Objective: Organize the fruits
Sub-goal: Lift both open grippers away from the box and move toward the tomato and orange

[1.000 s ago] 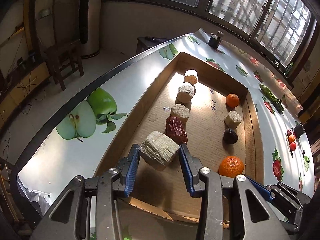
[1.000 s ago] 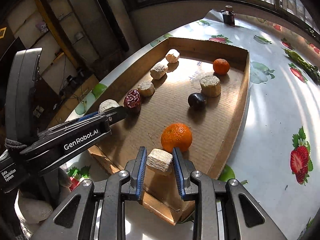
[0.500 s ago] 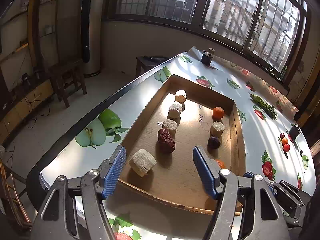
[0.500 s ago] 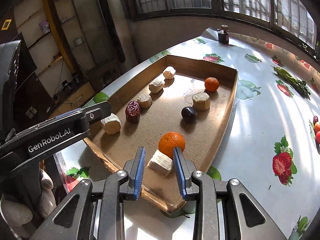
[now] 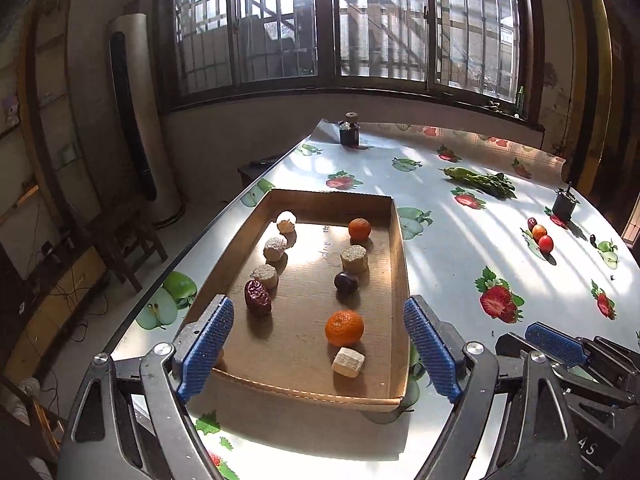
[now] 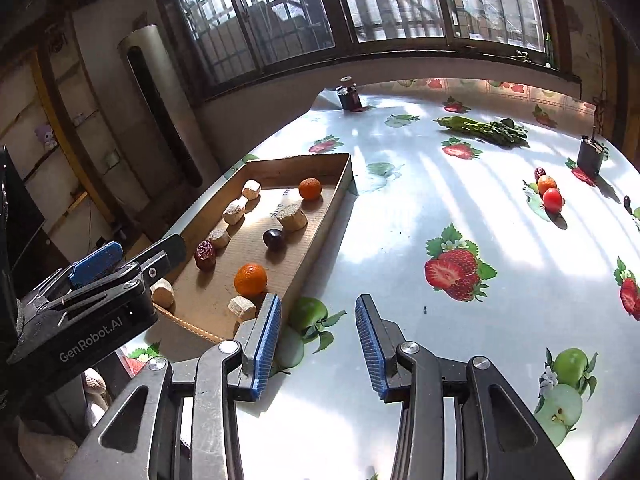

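A cardboard tray lies on the fruit-print table. It holds two rows: pale chunks and a red date on the left, two oranges, a dark plum and pale chunks on the right. A pale chunk lies by the near orange. Another chunk lies at the tray's near left corner. My left gripper is open and empty above the tray's near edge. My right gripper is open and empty over the table, right of the tray.
Three small fruits sit at the table's far right beside a dark holder. Green vegetables and a dark jar lie at the far side. The table edge runs along the tray's left.
Both grippers opened and let go of their pale chunks, which now lie in the tray. Both pulled back and up; the right one swung right, off the tray.
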Tool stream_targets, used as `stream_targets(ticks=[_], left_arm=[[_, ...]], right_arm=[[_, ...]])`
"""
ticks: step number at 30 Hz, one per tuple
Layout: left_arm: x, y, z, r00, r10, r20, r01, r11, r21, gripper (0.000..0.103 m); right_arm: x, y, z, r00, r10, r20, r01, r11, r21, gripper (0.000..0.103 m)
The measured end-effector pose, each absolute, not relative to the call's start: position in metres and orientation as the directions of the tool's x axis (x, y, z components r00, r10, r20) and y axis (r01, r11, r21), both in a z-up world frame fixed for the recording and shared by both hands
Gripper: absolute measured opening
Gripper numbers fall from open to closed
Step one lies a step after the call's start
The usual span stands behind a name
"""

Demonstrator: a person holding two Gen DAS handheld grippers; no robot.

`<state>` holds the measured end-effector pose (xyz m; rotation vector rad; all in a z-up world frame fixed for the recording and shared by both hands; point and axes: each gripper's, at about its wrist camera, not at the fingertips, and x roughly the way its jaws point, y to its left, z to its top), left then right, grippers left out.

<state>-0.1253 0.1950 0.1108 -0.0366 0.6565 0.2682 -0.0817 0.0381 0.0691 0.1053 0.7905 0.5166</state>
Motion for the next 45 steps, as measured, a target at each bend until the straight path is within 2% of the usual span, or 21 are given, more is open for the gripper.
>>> stream_targets(ticks=[14,20,26,29,31,33,38,39,40,43,45], left_arm=[[-0.142,0.165,0.129,0.781,0.226,-0.582,-0.225,0.971,0.075,0.086],[-0.172,0.160,0.168,0.832,0.163,-0.530,-0.176,0.984,0.026,0.086],[-0.223,0.166,0.273,0.914,0.017,-0.406,-0.041,0.998,-0.050,0.086],[-0.246,0.166,0.332,0.944,-0.019,-0.329,0.010,1.000,-0.029,0.087],[-0.250,0.165,0.368,0.949,-0.046,-0.311,0.045,0.999,-0.011,0.087],[-0.248,0.165,0.397,0.950,-0.031,-0.312,0.038,0.999,0.016,0.087],[-0.229,0.162,0.465,0.954,0.095,-0.286,-0.063,0.991,0.117,0.087],[-0.223,0.162,0.474,0.952,0.120,-0.281,-0.086,0.988,0.129,0.087],[-0.216,0.163,0.483,0.950,0.149,-0.274,-0.113,0.983,0.142,0.087],[-0.190,0.163,0.488,0.946,0.181,-0.271,-0.144,0.978,0.150,0.092],[-0.169,0.161,0.472,0.941,0.161,-0.297,-0.126,0.983,0.135,0.093]], right_arm=[[-0.094,-0.005,0.080,0.627,0.480,-0.614,-0.344,0.877,0.335,0.042],[-0.112,-0.037,0.107,0.674,0.464,-0.575,-0.308,0.884,0.353,0.042],[-0.147,-0.103,0.193,0.742,0.439,-0.506,-0.282,0.890,0.358,0.042],[-0.170,-0.144,0.257,0.801,0.398,-0.447,-0.254,0.902,0.349,0.042],[-0.182,-0.167,0.302,0.842,0.345,-0.415,-0.215,0.920,0.329,0.042],[-0.189,-0.187,0.345,0.869,0.300,-0.393,-0.178,0.932,0.317,0.042],[-0.189,-0.225,0.456,0.921,0.137,-0.365,-0.047,0.968,0.245,0.043],[-0.186,-0.231,0.475,0.927,0.103,-0.362,-0.018,0.973,0.231,0.045],[-0.182,-0.235,0.491,0.930,0.067,-0.362,0.012,0.977,0.214,0.051],[-0.157,-0.239,0.512,0.920,-0.033,-0.390,0.094,0.986,0.139,0.058],[-0.137,-0.239,0.499,0.910,-0.017,-0.413,0.084,0.986,0.145,0.060]])
